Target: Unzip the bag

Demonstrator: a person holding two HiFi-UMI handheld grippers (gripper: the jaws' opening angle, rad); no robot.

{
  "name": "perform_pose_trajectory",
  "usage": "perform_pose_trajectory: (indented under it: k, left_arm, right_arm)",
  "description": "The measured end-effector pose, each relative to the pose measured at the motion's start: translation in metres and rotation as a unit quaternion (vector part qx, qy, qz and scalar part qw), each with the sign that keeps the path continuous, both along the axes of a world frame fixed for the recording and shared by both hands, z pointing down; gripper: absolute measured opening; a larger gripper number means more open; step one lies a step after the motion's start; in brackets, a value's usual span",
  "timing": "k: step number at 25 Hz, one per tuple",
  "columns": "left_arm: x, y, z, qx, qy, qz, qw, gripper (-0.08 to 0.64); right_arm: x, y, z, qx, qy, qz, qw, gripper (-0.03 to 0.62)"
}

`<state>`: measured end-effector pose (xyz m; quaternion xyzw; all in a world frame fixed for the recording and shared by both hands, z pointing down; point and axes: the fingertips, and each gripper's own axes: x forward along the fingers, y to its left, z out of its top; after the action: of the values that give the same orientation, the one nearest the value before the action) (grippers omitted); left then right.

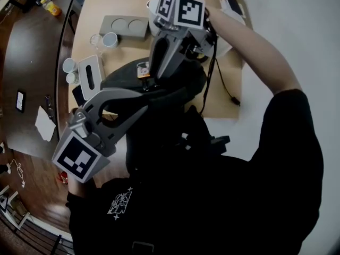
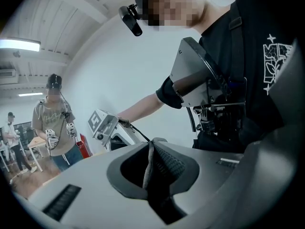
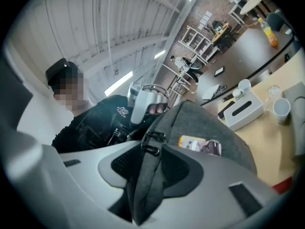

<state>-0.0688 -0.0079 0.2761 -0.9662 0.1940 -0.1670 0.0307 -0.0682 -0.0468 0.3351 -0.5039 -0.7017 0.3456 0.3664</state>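
Item: grey bag [image 1: 183,81], at the table [image 1: 226,97] edge, twelve o'clock from me.
Left gripper [image 1: 159,96]: fingers clenched on a fold of bag fabric.
Right gripper [image 3: 151,149]: fingers spread, strap [image 3: 143,185] between them, ungripped.
Zip: I see no opening, though it may be hidden; all unzipping is left.

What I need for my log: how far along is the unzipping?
Done: nothing visible; no opening shows on the bag. In hand: left hand-held gripper pinches its edge; right hand-held gripper stands open around a strap. Left: the whole unzipping.
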Motion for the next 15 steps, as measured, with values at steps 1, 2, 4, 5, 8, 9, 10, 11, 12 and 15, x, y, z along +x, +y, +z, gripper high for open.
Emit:
perform_pose_trajectory:
  k: [1,2,4,5,8,9,10,11,12,15]
  left_arm:
    - [0.0,0.0,0.001,0.0,0.001,0.0,1.0,0.037]
    - [-0.001,0.0,0.001,0.0,0.002,-0.001,1.0,0.037]
    - [-0.001,0.0,0.001,0.0,0.003,0.0,1.0,0.037]
    - [-0.001,0.0,0.001,0.001,0.002,0.0,1.0,0.037]
    - [0.0,0.0,0.0,-0.001,0.001,0.002,1.0,0.037]
    - [0.0,0.0,0.0,-0.002,0.0,0.002,1.0,0.037]
    - [0.0,0.0,0.0,-0.003,0.001,0.003,1.0,0.037]
    - [0.0,0.0,0.0,-0.003,0.001,0.003,1.0,0.037]
    - [0.0,-0.001,0.0,-0.003,0.001,0.004,1.0,0.037]
    - [0.0,0.0,0.001,-0.006,0.002,0.005,1.0,0.037]
  right_arm:
    - [0.0,0.0,-0.002,-0.002,0.0,-0.002,1.0,0.164]
    - [0.0,-0.001,-0.003,-0.002,0.001,-0.002,1.0,0.164]
    - [0.0,-0.001,-0.003,-0.003,0.0,-0.001,1.0,0.164]
    - [0.0,-0.001,-0.004,-0.002,-0.001,0.001,1.0,0.164]
    - [0.002,-0.001,-0.007,0.006,-0.009,0.003,1.0,0.163]
    - [0.002,-0.001,-0.008,0.009,-0.011,0.002,1.0,0.163]
    - [0.002,-0.001,-0.009,0.011,-0.012,0.002,1.0,0.163]
    - [0.002,-0.001,-0.009,0.013,-0.014,0.001,1.0,0.163]
    - [0.002,-0.001,-0.01,0.015,-0.015,-0.001,1.0,0.163]
    - [0.002,0.001,-0.014,0.015,-0.016,-0.008,1.0,0.163]
